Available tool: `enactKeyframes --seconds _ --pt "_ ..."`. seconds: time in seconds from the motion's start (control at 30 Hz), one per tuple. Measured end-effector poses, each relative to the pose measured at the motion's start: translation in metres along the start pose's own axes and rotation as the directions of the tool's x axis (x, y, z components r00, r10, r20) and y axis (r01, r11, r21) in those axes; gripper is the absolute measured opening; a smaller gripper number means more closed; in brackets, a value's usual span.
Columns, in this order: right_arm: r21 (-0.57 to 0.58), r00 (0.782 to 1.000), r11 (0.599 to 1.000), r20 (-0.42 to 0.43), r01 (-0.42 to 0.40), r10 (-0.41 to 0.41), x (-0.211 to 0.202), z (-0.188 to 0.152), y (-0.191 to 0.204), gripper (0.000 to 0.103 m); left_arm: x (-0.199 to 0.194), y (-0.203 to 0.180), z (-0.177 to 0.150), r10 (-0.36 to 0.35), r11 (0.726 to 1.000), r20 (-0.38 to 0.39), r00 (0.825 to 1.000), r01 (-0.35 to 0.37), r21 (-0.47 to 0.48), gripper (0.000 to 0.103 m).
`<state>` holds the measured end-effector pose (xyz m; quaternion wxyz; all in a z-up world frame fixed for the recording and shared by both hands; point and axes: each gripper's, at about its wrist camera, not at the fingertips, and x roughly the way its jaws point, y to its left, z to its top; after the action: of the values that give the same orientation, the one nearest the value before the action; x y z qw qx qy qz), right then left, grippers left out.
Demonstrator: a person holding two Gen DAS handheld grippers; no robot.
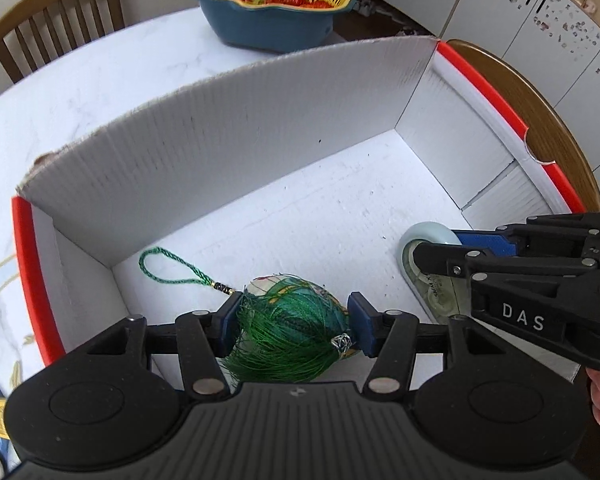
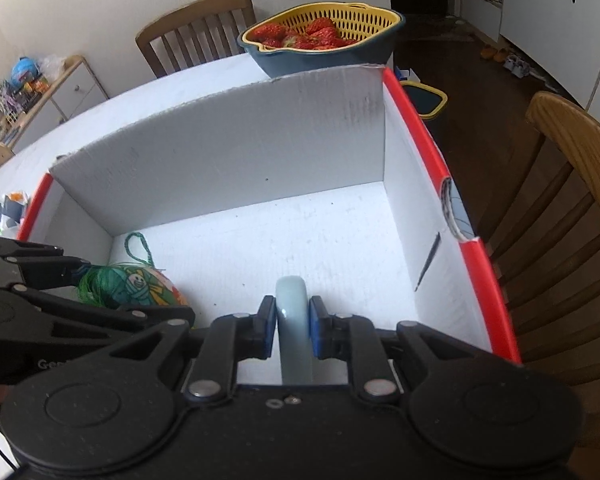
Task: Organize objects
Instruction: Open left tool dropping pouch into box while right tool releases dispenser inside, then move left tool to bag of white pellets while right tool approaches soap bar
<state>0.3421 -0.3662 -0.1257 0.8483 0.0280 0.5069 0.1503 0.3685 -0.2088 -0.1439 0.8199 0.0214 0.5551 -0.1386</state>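
Note:
A white cardboard box [image 1: 228, 132] with red rims stands on the table. My left gripper [image 1: 294, 326] is shut on a green tasselled pouch [image 1: 296, 320], held low inside the box near its front left; its green cord loop [image 1: 168, 268] lies on the box floor. My right gripper [image 2: 293, 330] is shut on a pale blue correction-tape dispenser [image 2: 294, 320], inside the box at the front right. The dispenser [image 1: 428, 268] and the right gripper also show in the left wrist view. The pouch [image 2: 140, 286] shows in the right wrist view.
A blue bowl with a yellow colander of strawberries [image 1: 276, 4] stands behind the box [image 2: 220, 148]. Wooden chairs [image 2: 572, 216] stand at the right and the back [image 1: 56, 20]. Small items [image 2: 8, 208] lie on the table left of the box.

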Motion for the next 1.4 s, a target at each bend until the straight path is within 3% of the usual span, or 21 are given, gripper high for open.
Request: enactKeyframes --seconds 0.23,0.63,1.2,1.4 --pt "-0.009 1.0 1.0 0.0 0.011 -0.011 -0.003 0.002 0.0 0.022 0.0 0.004 0.001 -0.02 1.0 -0.007 1.0 0.02 -0.021 0.06" --pt "-0.013 0.996 0.999 0.086 -0.035 0.036 -0.046 -0.008 0.007 0.026 -0.051 0.009 -0.013 -0.055 0.998 0.129 0.99 0.057 -0.011 0.061" --pt "-0.072 0.97 0.997 0.235 -0.042 0.058 -0.114 -0.025 0.068 0.039 -0.157 0.043 -0.06 -0.083 0.996 0.355 0.931 0.085 0.01 0.061" --pt "-0.08 0.96 0.995 0.269 -0.052 0.071 -0.125 -0.032 0.103 0.054 -0.186 0.069 -0.088 -0.061 0.998 0.396 0.916 0.059 0.019 0.063"
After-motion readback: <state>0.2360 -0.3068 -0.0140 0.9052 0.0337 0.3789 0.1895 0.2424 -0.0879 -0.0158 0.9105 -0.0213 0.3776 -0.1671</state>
